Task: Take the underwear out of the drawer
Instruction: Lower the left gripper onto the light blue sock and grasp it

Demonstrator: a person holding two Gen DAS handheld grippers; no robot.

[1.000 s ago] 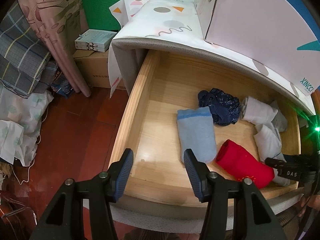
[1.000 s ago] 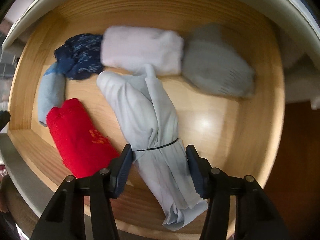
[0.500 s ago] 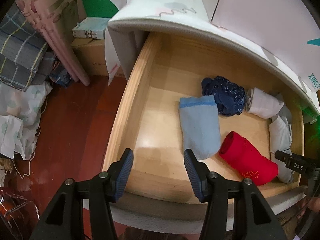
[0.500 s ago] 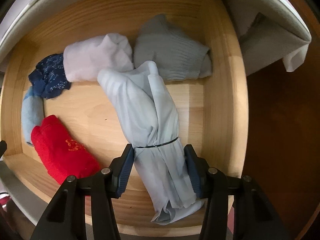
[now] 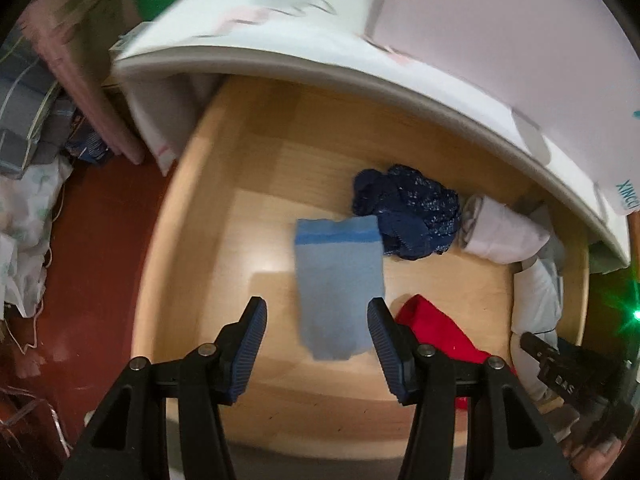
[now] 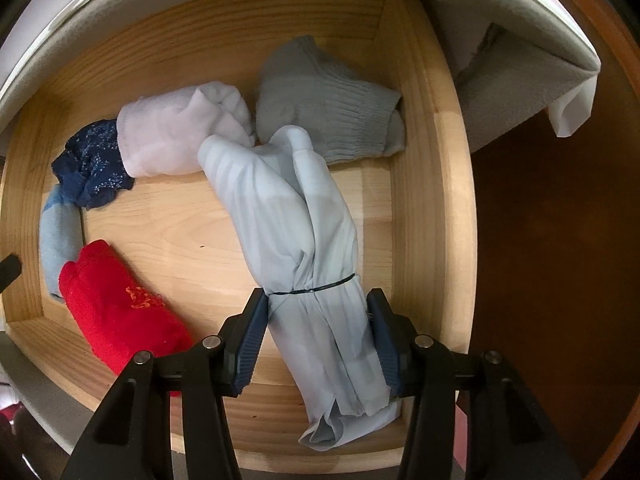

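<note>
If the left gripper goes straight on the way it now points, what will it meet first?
Most likely the light blue folded cloth in the drawer: the left gripper points down at its near end, jaws open around it. Depth is unclear; nothing seems to lie between.

Both views heavy fisheye: black vignette at corners, straight edges bowed. Left wrist view motion-blurred throughout, worst on the far patterned cover (image 5: 280,4) and curtain (image 5: 80,60); the drawer (image 5: 208,240) floor is soft too. Green lens flare star (image 5: 634,314) at right edge. Right wrist view sharp, warm overhead light, soft glare patch on wood, shadows under the pale blue bundle (image 6: 304,240). Floor (image 6: 552,240) at right falls dark.
</note>
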